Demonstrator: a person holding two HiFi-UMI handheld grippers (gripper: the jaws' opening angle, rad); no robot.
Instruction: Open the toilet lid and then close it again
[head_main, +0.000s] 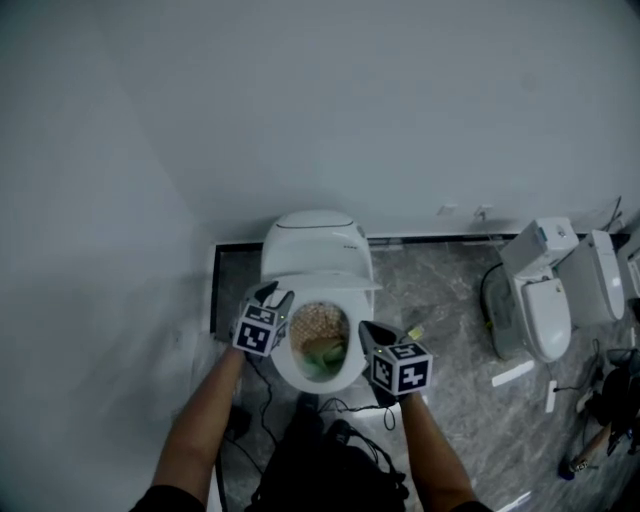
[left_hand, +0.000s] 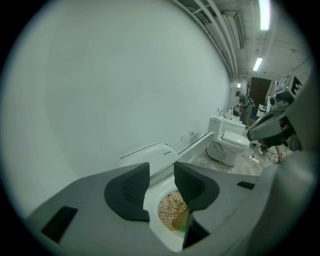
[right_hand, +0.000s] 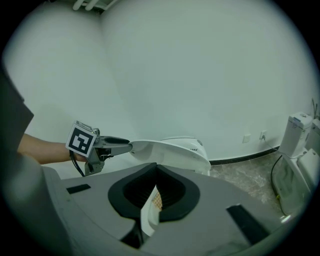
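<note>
A white toilet (head_main: 312, 245) stands against the wall, and its lid (head_main: 335, 283) is half raised over the bowl (head_main: 320, 340). Brown-patterned and green stuff lies in the bowl. My left gripper (head_main: 275, 294) is at the lid's left edge. In the left gripper view its jaws (left_hand: 159, 167) stand apart, with the bowl rim showing between them and the lid (left_hand: 150, 150) just past the tips. The right gripper view shows the lid (right_hand: 170, 152) edge-on with the left gripper (right_hand: 120, 142) meeting its end; I cannot tell if it grips. My right gripper (head_main: 365, 327) (right_hand: 155, 167) is shut and empty by the bowl's right side.
More white toilets (head_main: 545, 300) stand on the grey stone floor (head_main: 440, 300) to the right. Black cables (head_main: 345, 408) lie in front of the bowl, and tools (head_main: 590, 445) lie at the far right. White walls close in behind and to the left. A person (left_hand: 243, 105) stands far off.
</note>
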